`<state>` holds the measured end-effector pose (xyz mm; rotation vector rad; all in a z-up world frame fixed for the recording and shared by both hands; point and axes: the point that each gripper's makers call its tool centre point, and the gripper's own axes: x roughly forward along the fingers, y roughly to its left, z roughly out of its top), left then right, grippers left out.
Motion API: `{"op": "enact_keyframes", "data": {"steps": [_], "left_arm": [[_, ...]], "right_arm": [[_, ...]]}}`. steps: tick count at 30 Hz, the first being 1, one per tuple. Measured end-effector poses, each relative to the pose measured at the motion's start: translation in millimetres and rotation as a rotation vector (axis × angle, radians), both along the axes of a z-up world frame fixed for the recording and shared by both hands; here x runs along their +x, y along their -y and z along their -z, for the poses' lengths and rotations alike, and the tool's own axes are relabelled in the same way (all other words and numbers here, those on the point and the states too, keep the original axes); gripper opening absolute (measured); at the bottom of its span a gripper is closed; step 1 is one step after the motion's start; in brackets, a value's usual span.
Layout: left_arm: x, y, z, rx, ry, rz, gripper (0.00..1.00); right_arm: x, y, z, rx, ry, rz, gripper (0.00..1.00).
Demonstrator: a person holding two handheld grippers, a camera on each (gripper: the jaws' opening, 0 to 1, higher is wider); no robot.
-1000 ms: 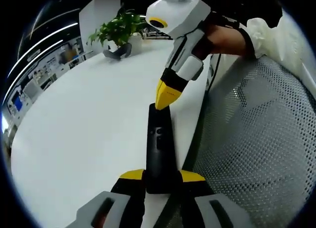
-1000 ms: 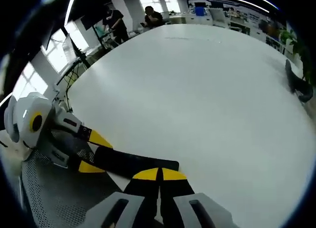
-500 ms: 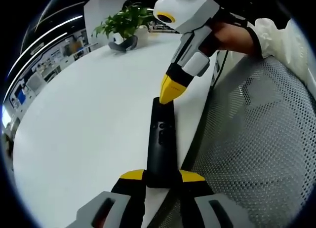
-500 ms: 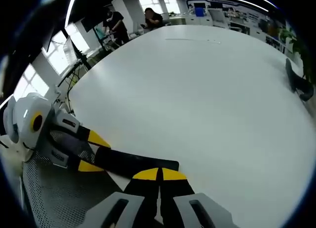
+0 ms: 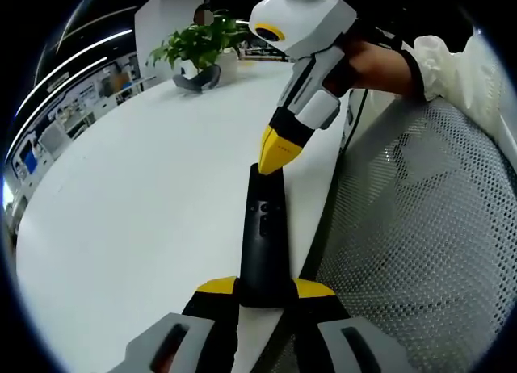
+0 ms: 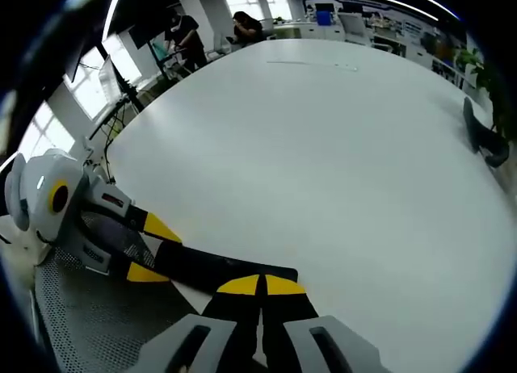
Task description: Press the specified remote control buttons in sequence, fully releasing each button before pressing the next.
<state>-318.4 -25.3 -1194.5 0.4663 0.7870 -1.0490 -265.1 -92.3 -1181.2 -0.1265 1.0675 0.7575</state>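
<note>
A slim black remote (image 5: 262, 236) lies lengthwise at the edge of the white table (image 5: 145, 195), small buttons on its upper half. My left gripper (image 5: 264, 287) is shut on its near end, a yellow tip on each side. The right gripper (image 5: 273, 159) comes down from the upper right in a person's hand, yellow tips shut together and touching the remote's far end. In the right gripper view my right gripper (image 6: 260, 286) is shut, its tips over the end of the remote (image 6: 218, 266), while the left gripper (image 6: 149, 248) clamps the other end from the left.
A grey mesh chair (image 5: 420, 252) fills the space right of the table edge. A potted plant (image 5: 198, 46) and a dark curved object (image 5: 196, 81) stand at the table's far end. People (image 6: 242, 22) sit beyond the wide table (image 6: 339, 147).
Only small shifts of both views. The right gripper's shut tips stay at the remote's far end, and the left gripper keeps its hold.
</note>
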Motion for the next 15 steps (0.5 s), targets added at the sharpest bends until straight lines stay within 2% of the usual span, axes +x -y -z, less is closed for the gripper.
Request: {"op": "enact_keyframes", "data": {"steps": [4, 6, 9, 10, 15], "left_arm": [[0.2, -1.1, -0.7, -0.007, -0.003, -0.006, 0.24], [-0.8, -1.4, -0.8, -0.01, -0.006, -0.007, 0.24], [-1.4, -1.1, -0.6, -0.006, 0.003, 0.0, 0.24], [-2.3, -1.0, -0.6, -0.006, 0.006, 0.002, 0.24], [-1.7, -0.2, -0.7, -0.002, 0.028, 0.019, 0.25]], "right_arm": [[-1.5, 0.8, 0.7, -0.021, 0.0, -0.011, 0.0], [-4.3, -0.2, 0.6, -0.002, -0.042, 0.009, 0.0], [-6.5, 1.6, 4.9, -0.013, -0.064, 0.01, 0.0], [-4.1, -0.4, 2.3, 0.001, -0.044, 0.006, 0.0], [-5.4, 0.4, 3.0, -0.008, -0.043, -0.003, 0.0]]}}
